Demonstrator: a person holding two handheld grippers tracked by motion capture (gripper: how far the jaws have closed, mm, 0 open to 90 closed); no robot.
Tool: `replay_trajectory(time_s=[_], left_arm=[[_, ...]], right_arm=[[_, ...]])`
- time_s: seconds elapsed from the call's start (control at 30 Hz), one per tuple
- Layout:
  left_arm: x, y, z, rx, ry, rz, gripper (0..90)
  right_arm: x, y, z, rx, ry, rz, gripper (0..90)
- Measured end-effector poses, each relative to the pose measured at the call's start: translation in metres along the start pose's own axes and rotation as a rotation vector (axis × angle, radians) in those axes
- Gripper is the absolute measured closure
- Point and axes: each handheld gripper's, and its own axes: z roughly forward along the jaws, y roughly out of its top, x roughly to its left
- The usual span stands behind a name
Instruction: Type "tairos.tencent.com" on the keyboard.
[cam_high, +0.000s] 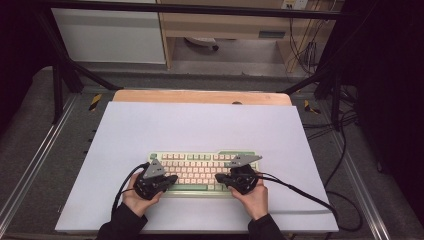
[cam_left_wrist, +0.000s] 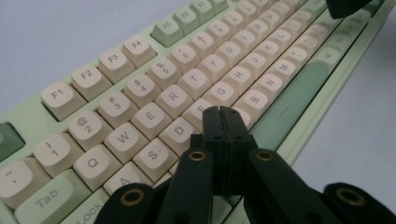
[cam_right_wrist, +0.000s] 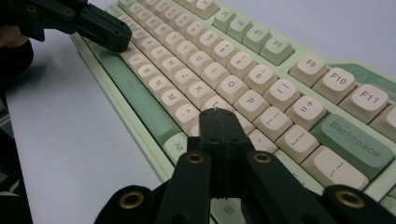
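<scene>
White sheeting (cam_high: 200, 125) covers a wooden table (cam_high: 200, 96) set inside a dark frame, with grey floor and a cabinet beyond at twelve o'clock. Item one: a pale green keyboard (cam_high: 200, 172) with cream keycaps, lying flat toward the six o'clock edge of the sheet and square to the person, likely so both hands reach it evenly. Item two: left gripper (cam_left_wrist: 223, 112), held in the left hand (cam_high: 140, 197) at the keyboard's seven o'clock end; jaws clenched together with nothing between them, tip poised over the home row just beside the D key (cam_left_wrist: 180, 132), whether touching cannot be told. Item three: right gripper (cam_right_wrist: 215, 114), held in the right hand (cam_high: 255, 197) at the five o'clock end; jaws likewise pressed together and empty, tip over the keys near L and P (cam_right_wrist: 251, 102). Closing the jaws makes one narrow point of each, which would suit pressing single keys as a typist's fingers would. Item four: black cables (cam_high: 300, 192) trailing from each gripper toward the table's near edge, clear of the keys.
</scene>
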Motion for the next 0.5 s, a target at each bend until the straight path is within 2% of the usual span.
replay_trajectory(time_s=[0.5], left_arm=[[0.016, -0.014, -0.029, -0.046, 0.026, -0.051, 90.0]], right_arm=[[0.001, 0.004, 0.000, -0.016, 0.006, 0.016, 90.0]])
